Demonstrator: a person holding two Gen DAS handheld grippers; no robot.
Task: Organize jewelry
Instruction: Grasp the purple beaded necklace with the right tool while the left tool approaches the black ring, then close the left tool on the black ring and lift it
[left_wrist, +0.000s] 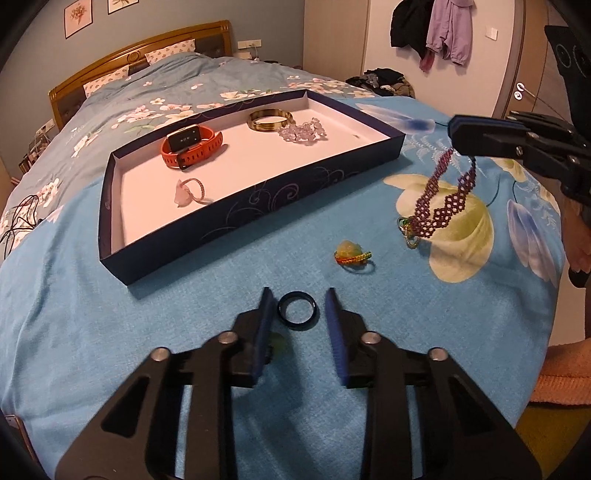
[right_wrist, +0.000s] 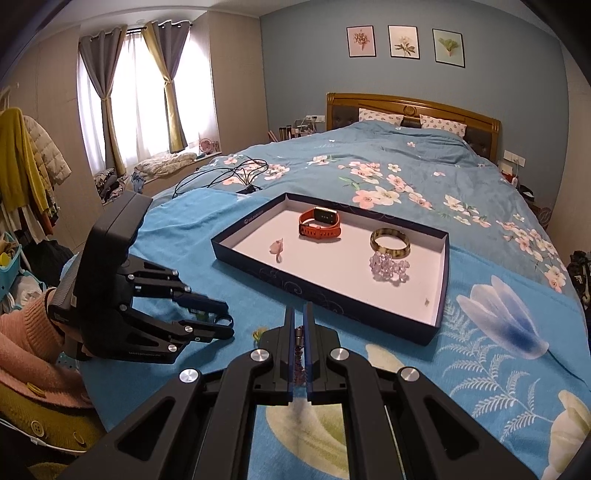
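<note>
A dark blue tray with a white floor lies on the bed. It holds an orange watch, a gold bangle, a clear bead bracelet and a pink hair tie. My left gripper is open, low over the blanket, with a black ring lying between its fingers. My right gripper is shut on a purple beaded necklace, which hangs down to the blanket. In the right wrist view the necklace shows between the closed fingers of that gripper.
A green and orange ring lies on the blanket right of the tray. A small green and gold piece lies under the hanging necklace. A black cable lies on the bed beyond the tray.
</note>
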